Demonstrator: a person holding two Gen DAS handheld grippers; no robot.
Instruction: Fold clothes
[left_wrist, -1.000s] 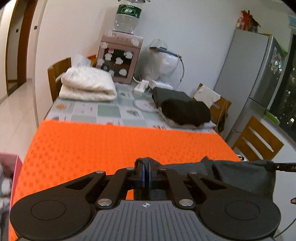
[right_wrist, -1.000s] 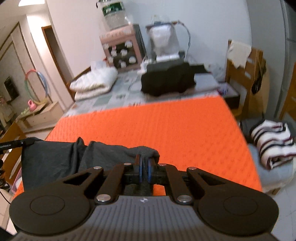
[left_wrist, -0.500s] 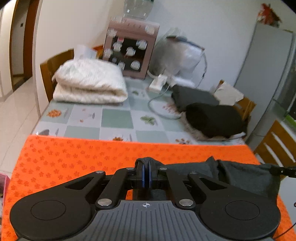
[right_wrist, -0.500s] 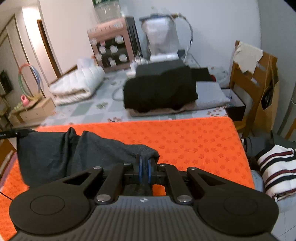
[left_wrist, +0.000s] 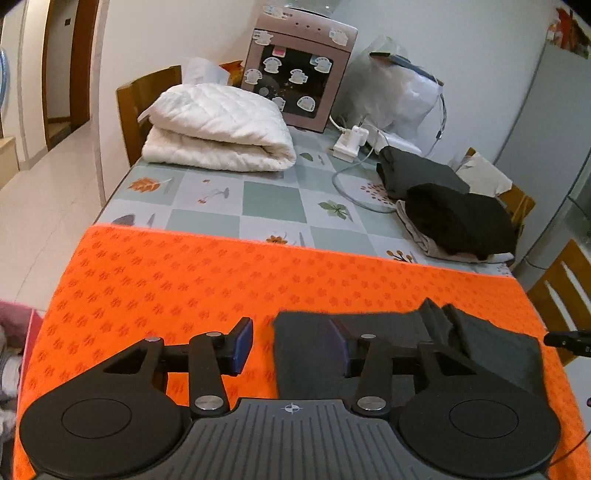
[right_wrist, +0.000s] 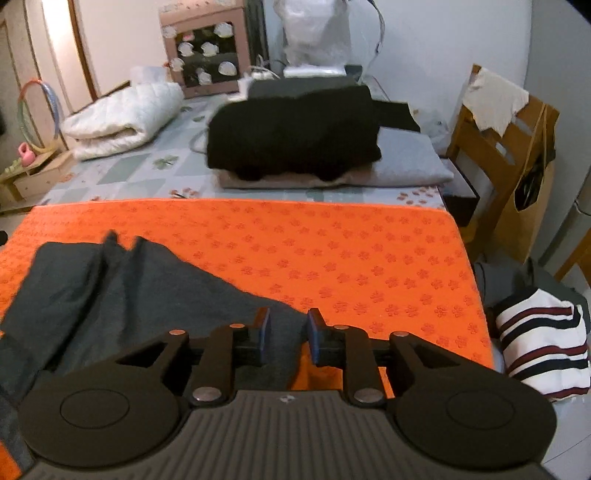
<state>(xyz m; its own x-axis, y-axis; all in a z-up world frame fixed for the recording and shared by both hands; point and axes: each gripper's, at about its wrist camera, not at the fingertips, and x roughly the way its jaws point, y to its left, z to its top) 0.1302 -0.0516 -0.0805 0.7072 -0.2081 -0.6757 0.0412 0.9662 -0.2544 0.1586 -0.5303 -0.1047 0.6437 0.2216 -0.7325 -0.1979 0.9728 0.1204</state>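
Observation:
A dark grey garment lies on the orange mat, bunched into ridges near its middle. In the right wrist view the same garment spreads to the left on the mat. My left gripper is open, with its fingers straddling the garment's left corner. My right gripper is open just above the garment's right corner. Neither holds anything.
Past the mat stand a folded white quilt, a pink cabinet and folded dark clothes on the checked table. Wooden chairs and a striped garment sit on the right. A fridge stands at the far right.
Both grippers carried the garment forward over the mat, lowered it and opened. The garment now lies on the mat, released.

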